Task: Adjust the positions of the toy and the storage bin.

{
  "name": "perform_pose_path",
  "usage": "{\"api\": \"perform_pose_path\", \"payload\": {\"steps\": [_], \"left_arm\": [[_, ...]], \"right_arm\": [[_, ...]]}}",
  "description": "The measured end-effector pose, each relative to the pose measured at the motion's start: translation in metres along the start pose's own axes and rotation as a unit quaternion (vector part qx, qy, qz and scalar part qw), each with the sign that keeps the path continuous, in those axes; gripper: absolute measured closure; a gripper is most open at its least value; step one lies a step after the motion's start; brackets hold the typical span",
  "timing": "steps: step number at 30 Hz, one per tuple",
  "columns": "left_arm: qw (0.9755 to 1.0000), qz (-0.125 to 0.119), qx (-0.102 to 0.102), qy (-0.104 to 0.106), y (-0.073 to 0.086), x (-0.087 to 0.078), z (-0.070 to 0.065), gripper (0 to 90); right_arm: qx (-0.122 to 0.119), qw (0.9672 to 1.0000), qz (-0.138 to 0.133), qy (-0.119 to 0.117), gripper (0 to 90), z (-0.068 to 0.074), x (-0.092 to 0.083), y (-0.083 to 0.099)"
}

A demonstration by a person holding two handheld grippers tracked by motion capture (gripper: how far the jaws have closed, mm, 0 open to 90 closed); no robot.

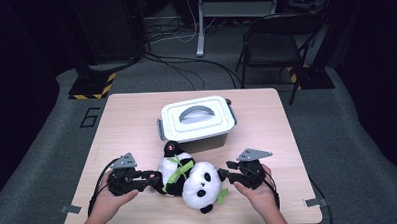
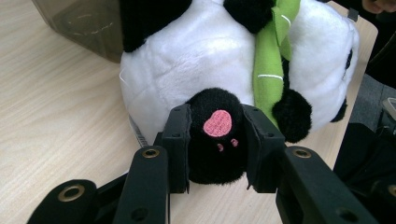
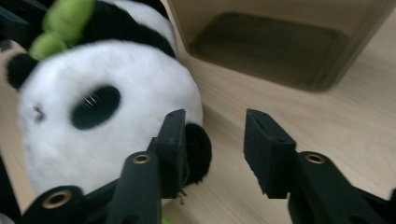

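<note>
A dim room with cables on the grey floor, a folding chair (image 1: 279,41) and a pale wooden table (image 1: 126,119) in the middle. On the table lies a plush panda (image 1: 189,177) with a green bamboo stalk (image 1: 179,171) across its belly, its white head turned toward the person's side. Behind it, farther from both hands, stands a storage box (image 1: 198,119) with a white lid and grey handle.

The left gripper (image 2: 215,149) has its fingers (image 2: 179,140) closed on one of the panda's black paws, the one with a pink pad stitched on it; the paw fills the space between the fingers, and the white body bulges just beyond their tips. The bamboo stalk runs just past the right-hand finger in the left gripper view.

The right gripper (image 3: 215,149) has its fingers (image 3: 266,144) parted, with bare table between them. The panda's black ear sits against the outer face of the left-hand finger, touching or nearly so, not between the two. The box's smoky wall lies ahead of the fingertips, well apart.
</note>
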State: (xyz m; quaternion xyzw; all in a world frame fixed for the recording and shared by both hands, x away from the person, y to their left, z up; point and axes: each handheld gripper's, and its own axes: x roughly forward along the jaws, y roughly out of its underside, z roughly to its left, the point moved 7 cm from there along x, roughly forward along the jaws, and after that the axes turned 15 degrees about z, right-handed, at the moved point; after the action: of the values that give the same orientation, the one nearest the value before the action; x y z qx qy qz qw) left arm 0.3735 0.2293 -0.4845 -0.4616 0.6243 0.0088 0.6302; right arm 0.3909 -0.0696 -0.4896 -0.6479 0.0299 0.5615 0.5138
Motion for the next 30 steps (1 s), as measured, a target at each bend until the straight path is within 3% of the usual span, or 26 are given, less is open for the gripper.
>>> {"api": "perform_pose_path", "payload": {"steps": [4, 9, 14, 19, 25, 30], "left_arm": [[1.0000, -0.004, 0.002, -0.005, -0.001, 0.000, -0.002, 65.4], [1.0000, -0.003, 0.000, -0.002, -0.003, -0.002, -0.007, 65.3], [1.0000, -0.002, 0.007, -0.002, -0.004, -0.002, -0.011, 65.3], [1.0000, -0.003, 0.009, -0.001, -0.004, -0.002, -0.014, 65.4], [0.9999, -0.005, 0.011, 0.005, -0.004, -0.001, -0.012, 65.3], [0.9999, -0.008, 0.008, 0.007, -0.003, 0.001, -0.011, 65.3]], "right_arm": [[-0.041, 0.9987, -0.027, -0.015, 45.9, 0.018, -0.008, -0.011], [-0.082, 0.9950, -0.043, -0.037, 40.7, 0.045, -0.006, -0.022], [-0.127, 0.9906, -0.024, -0.044, 35.7, 0.066, 0.008, -0.027], [-0.146, 0.9883, -0.016, -0.040, 29.6, 0.074, 0.016, -0.027], [-0.167, 0.9854, 0.001, -0.034, 23.7, 0.075, 0.027, -0.025], [-0.193, 0.9811, 0.008, -0.005, 30.7, 0.077, 0.038, -0.017]]}}
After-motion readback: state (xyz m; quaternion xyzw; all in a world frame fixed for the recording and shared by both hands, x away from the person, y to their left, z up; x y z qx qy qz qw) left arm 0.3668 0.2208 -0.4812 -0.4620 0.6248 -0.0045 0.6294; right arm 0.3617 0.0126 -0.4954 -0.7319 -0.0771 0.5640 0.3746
